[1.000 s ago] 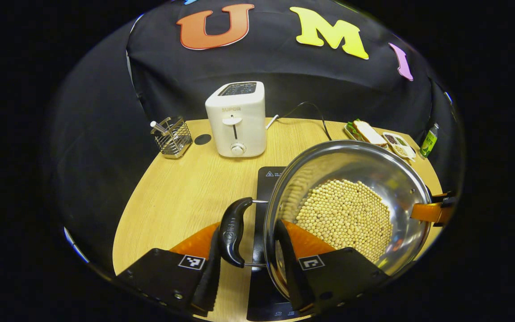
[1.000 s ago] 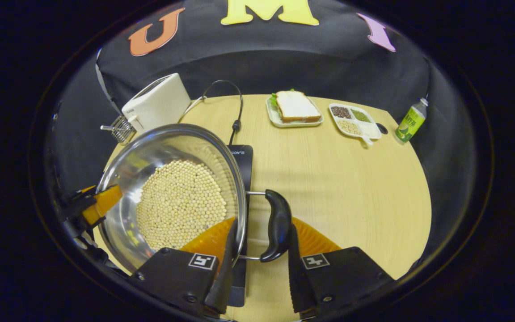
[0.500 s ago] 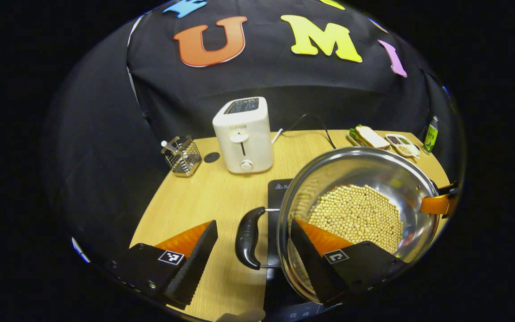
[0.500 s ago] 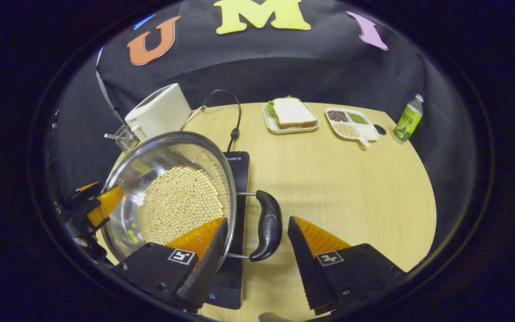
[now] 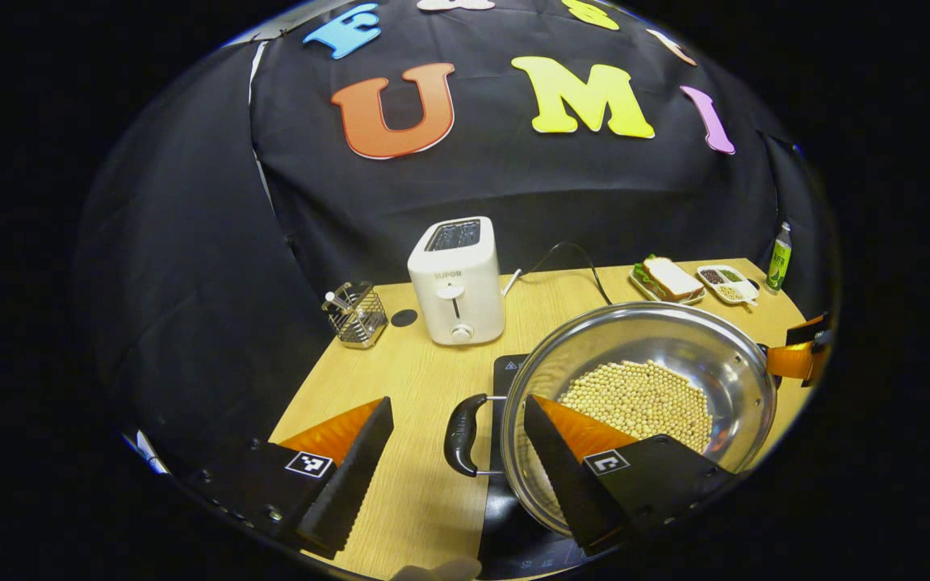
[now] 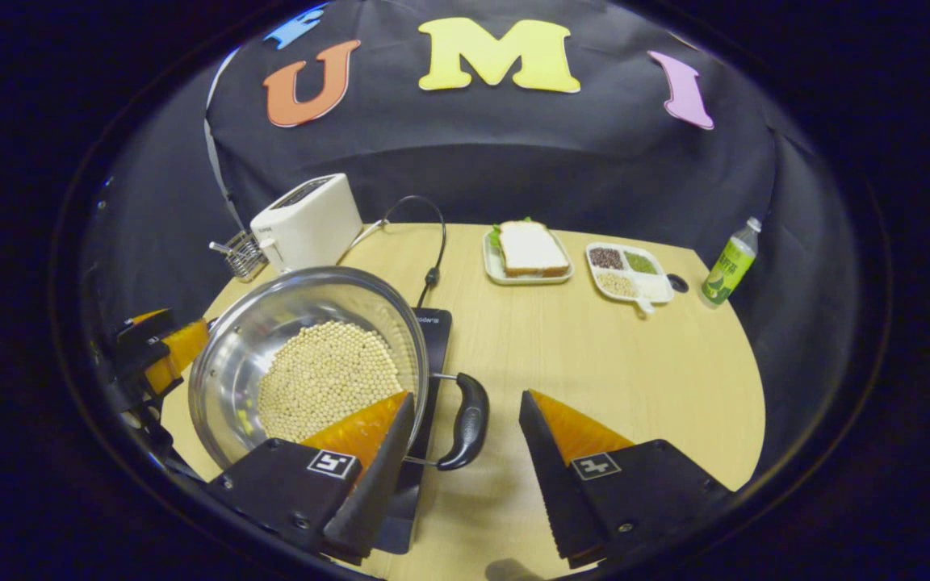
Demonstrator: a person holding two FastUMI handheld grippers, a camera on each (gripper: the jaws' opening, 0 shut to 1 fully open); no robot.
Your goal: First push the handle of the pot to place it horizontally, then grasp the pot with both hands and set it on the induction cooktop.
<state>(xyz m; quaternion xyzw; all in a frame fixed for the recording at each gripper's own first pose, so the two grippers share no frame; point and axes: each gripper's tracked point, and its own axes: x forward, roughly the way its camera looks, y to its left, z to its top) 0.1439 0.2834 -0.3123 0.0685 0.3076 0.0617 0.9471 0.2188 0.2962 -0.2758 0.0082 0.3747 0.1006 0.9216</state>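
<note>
Pot on cooktop, both tongs open, nothing gripped.
Wooden table (image 6: 594, 363) carries a steel pot (image 5: 699, 355) of soybeans (image 6: 324, 375), sitting on the black induction cooktop (image 6: 433, 323). Left black pot handle (image 5: 461, 424) lies horizontal, in the gap between the spread fingers of the left tongs (image 5: 457, 464), touching neither. Right pot handle (image 6: 469, 420) likewise lies between the wide-open fingers of the right tongs (image 6: 465, 476), untouched. Behind: white toaster (image 5: 457, 278), sandwich plate (image 6: 528, 254), divided grain tray (image 6: 630, 270), wire utensil basket (image 5: 356, 315), green bottle (image 6: 727, 262) at the table's far right edge.
</note>
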